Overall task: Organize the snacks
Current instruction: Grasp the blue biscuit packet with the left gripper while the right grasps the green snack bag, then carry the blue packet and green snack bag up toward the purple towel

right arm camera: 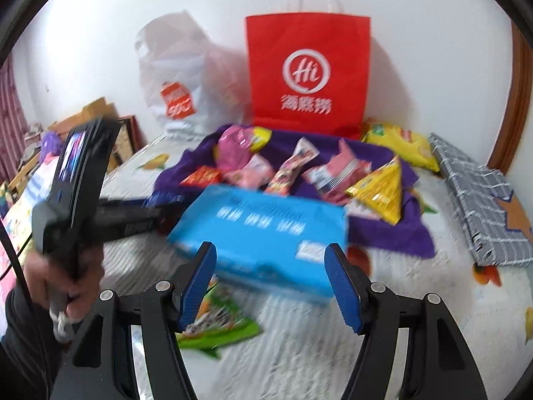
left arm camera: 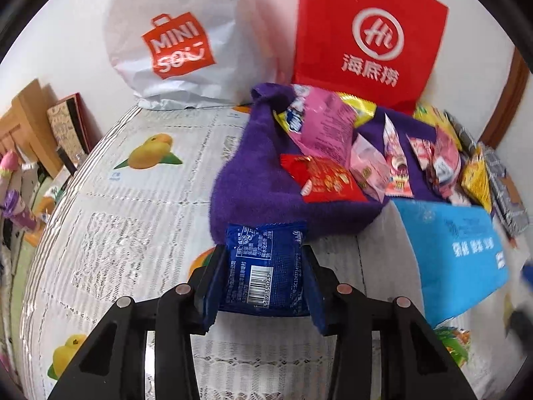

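L gripper (left arm camera: 265, 278) had its blue pads clamped on a dark blue snack packet (left arm camera: 265, 263), barcode side up, held just above the lace tablecloth (left arm camera: 110, 220) at the near edge of the purple cloth (left arm camera: 246, 186). R gripper (right arm camera: 270, 283) stood wide w/ nothing between its pads, hovering near the blue box (right arm camera: 263, 233). Rest of the snacks, incl. a red packet (left arm camera: 324, 180) & a yellow triangular pack (right arm camera: 383, 190), lay piled on the purple cloth, w/ a red paper bag (right arm camera: 308, 73) and white plastic bag (left arm camera: 173, 33) at the far wall.
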